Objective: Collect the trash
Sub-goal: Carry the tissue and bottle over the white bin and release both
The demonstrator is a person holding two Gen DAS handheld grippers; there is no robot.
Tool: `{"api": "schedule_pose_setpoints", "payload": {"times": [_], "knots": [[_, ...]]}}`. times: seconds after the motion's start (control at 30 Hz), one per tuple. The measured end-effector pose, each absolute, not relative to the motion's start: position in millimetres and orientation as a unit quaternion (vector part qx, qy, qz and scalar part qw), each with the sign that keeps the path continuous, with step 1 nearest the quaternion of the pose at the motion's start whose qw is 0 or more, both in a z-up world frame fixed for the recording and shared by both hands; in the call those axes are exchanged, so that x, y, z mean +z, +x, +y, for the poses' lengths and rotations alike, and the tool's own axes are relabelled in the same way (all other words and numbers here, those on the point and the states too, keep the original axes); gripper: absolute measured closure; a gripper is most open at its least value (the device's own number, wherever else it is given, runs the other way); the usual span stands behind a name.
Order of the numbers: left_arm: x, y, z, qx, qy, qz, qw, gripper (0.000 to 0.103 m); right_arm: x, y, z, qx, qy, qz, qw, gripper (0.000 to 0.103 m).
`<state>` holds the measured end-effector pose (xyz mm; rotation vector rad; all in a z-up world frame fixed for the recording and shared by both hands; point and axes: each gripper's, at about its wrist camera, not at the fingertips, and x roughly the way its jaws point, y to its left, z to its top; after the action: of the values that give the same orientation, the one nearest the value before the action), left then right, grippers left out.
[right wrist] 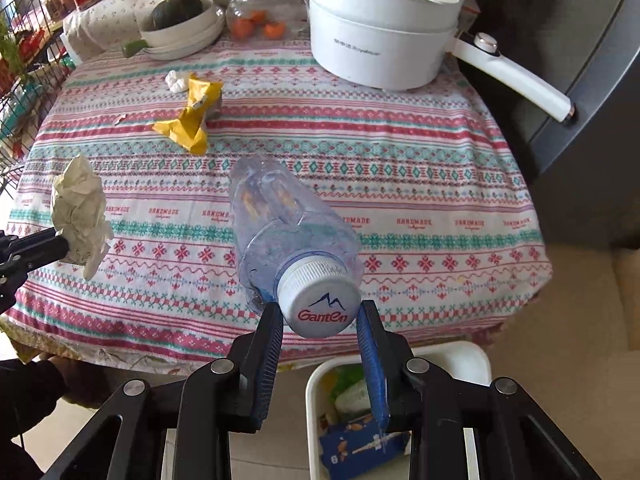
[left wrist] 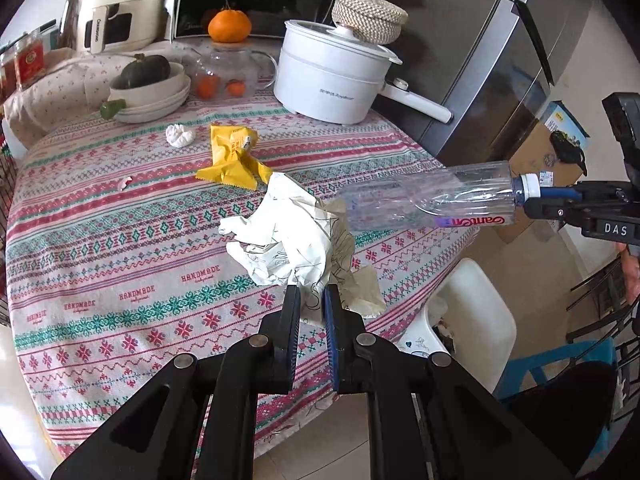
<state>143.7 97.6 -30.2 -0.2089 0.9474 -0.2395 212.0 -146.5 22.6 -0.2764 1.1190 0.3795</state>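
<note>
My left gripper is shut on a crumpled sheet of white paper and holds it just above the patterned tablecloth. The paper and the left gripper also show at the left of the right wrist view. My right gripper is shut on the capped neck of an empty clear plastic bottle, which sticks out level over the table's edge. In the left wrist view the bottle hangs from the right gripper. On the cloth lie a yellow wrapper, a white tissue ball and a small scrap.
A white bin with packaging in it stands on the floor below the right gripper. At the back of the table are a white electric pot, a glass jar of oranges and stacked bowls holding a squash. A dark fridge stands to the right.
</note>
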Motion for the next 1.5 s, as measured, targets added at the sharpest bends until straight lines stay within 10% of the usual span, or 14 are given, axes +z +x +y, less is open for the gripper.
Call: {"api": "schedule_pose_setpoints", "payload": {"times": [0.6, 0.67, 0.7, 0.9, 0.97, 1.03, 1.5], "knots": [[-27, 135, 75, -0.150, -0.080, 0.454, 0.875, 0.090, 83, 205, -150, 0.121, -0.178, 0.509, 0.833, 0.075], [-28, 134, 72, -0.152, -0.078, 0.455, 0.874, 0.090, 84, 205, -154, 0.118, -0.172, 0.511, 0.834, 0.082], [-29, 133, 72, -0.152, -0.076, 0.456, 0.874, 0.090, 83, 205, -155, 0.117, -0.172, 0.512, 0.834, 0.102], [-32, 130, 76, -0.148, -0.078, 0.461, 0.872, 0.090, 68, 215, -164, 0.118, -0.139, 0.514, 0.838, 0.103], [-35, 129, 75, -0.150, -0.075, 0.466, 0.869, 0.090, 55, 219, -175, 0.125, -0.098, 0.524, 0.837, 0.090], [-37, 129, 71, -0.157, -0.071, 0.469, 0.867, 0.090, 36, 220, -189, 0.124, -0.067, 0.538, 0.831, 0.046], [-60, 119, -47, -0.257, -0.019, 0.492, 0.832, 0.090, -69, 177, -294, 0.075, 0.020, 0.580, 0.811, 0.041]]}}
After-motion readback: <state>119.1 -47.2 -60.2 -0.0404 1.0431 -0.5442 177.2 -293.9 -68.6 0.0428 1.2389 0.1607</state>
